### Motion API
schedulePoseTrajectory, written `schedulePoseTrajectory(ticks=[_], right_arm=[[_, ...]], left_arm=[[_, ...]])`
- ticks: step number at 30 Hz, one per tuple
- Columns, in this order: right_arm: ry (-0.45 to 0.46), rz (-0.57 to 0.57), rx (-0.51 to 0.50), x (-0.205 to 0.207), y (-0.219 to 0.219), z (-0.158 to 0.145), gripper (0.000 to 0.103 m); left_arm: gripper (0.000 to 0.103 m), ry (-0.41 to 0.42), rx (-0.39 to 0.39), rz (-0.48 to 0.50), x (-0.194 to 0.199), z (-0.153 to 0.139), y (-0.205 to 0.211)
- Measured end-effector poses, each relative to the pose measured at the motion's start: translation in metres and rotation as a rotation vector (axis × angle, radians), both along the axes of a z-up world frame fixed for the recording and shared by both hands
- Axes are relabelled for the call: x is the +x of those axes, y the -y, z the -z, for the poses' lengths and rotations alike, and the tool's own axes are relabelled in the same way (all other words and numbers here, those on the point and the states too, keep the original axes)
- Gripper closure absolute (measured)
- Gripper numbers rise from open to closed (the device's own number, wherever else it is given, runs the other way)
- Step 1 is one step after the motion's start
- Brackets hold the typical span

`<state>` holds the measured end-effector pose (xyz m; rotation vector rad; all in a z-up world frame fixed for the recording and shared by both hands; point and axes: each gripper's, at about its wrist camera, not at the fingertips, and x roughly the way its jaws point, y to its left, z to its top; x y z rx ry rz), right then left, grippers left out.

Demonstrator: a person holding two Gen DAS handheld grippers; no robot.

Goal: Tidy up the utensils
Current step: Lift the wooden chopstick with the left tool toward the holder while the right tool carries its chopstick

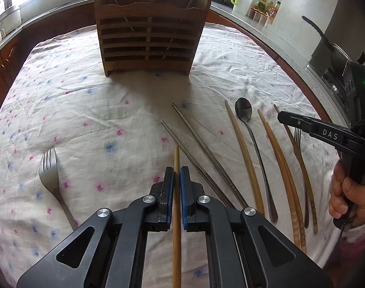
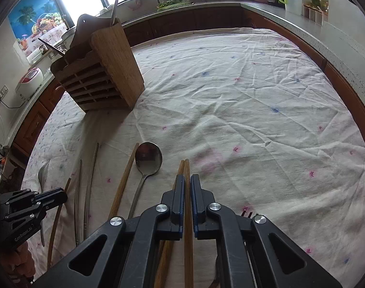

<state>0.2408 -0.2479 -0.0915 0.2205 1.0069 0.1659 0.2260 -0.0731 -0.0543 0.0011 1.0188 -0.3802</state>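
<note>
1. Risk, left side: my left gripper point(image 1: 176, 180) has its jaws closed to a narrow slot on a single wooden chopstick point(image 1: 176, 216). The stick runs lengthwise between the pads, so it can slide out along its own axis if I tip it upward.
2. Risk, right side: my right gripper point(image 2: 187, 187) has its jaws nearly closed on a pair of wooden chopsticks point(image 2: 187, 228). Only one stick clearly sits between the pads; the other lies just to the side, and I cannot tell whether it is clamped. It may be left behind or fall in transit.
3. Risk, neighbours: a metal spoon point(image 2: 147, 160) lies just beside the right pair, and metal chopsticks point(image 1: 206, 158) lie just beside the left stick. Lifting at an angle could drag them across the cloth-covered surface point(image 2: 254, 96).
4. Risk, destination: the wooden utensil holder point(image 1: 148, 33) stands well apart at the far edge, and already holds utensils. A long stick entering tilted could catch its rim.
5. Pose: both grippers are low over the cloth, fingers pointing forward toward the far side, roughly parallel. A fork point(image 1: 50, 170) lies well apart to the left, untouched.
</note>
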Motion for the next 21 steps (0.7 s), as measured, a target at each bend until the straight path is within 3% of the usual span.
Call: schedulePoseTrajectory(ticks=[21], right_arm=[[0.281, -0.045, 0.059, -0.096, -0.023, -0.108, 0.098]], left_arm=[[0.099, 0.237, -0.256, -0.053, -0.093, -0.108, -0.071]])
